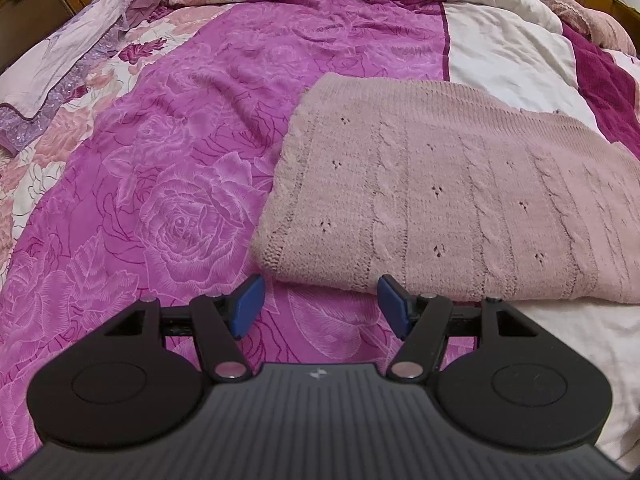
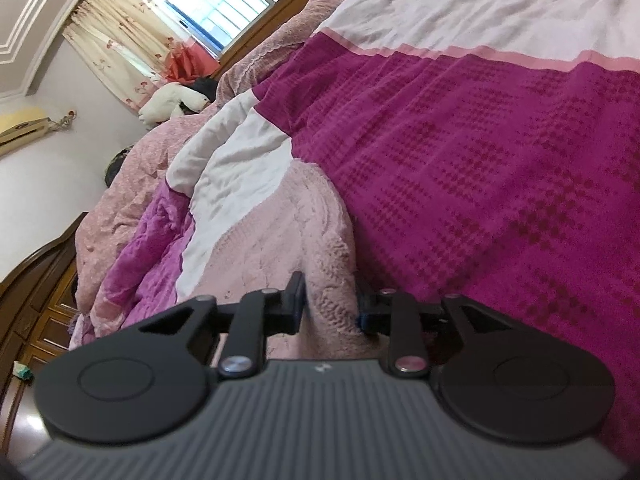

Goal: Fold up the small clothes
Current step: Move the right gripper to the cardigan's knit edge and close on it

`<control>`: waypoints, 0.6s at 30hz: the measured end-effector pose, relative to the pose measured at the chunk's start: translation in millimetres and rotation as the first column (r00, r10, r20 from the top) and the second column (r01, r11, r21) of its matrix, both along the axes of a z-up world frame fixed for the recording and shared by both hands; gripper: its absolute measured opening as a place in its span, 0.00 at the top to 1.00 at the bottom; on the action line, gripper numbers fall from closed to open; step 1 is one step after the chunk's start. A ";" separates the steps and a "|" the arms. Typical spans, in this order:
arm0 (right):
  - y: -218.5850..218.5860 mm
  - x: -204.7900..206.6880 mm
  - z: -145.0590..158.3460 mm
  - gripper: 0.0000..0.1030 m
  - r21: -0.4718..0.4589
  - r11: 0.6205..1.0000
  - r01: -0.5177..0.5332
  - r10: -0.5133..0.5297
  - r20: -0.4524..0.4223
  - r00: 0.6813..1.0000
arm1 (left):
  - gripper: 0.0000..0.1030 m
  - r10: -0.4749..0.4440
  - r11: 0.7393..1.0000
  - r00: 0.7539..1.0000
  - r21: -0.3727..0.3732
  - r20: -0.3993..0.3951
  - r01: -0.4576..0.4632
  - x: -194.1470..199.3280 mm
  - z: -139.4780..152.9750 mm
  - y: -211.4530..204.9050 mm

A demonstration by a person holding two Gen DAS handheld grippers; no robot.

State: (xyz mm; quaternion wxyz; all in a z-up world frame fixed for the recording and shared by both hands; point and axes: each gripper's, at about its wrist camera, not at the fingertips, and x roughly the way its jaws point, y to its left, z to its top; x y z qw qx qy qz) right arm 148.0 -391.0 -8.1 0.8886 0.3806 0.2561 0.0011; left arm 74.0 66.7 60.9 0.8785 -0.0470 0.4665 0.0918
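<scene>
Pink knit (image 1: 440, 200) long axis across L gripper (image 1: 322, 304), just ahead of released jaws; R gripper (image 2: 330, 304) nearer, grasping knit edge.

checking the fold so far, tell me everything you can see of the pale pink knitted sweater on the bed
The pale pink knitted sweater looks like soft wool with vertical cable ribs and small eyelet holes in groups. It lies folded flat in a rough rectangle, layers stacked at its near edge, on the magenta rose-print and white quilt. The left gripper hangs open just short of that edge, not touching it. In the right wrist view, the right gripper has sweater fabric between its fingers; whether they are clamped on it is unclear.
</scene>
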 end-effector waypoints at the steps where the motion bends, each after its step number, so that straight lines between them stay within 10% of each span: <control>1: 0.4 0.7 0.3 0.71 -0.002 1.000 0.001 -0.001 0.000 1.000 | 0.32 -0.001 1.000 1.000 -0.001 -0.002 0.001 0.0 -0.3 -0.1; 18: 12.6 14.5 28.6 0.76 -0.092 0.996 -0.006 0.010 0.042 0.999 | 0.32 0.004 1.000 1.000 -0.010 -0.005 -0.004 -1.2 3.9 10.8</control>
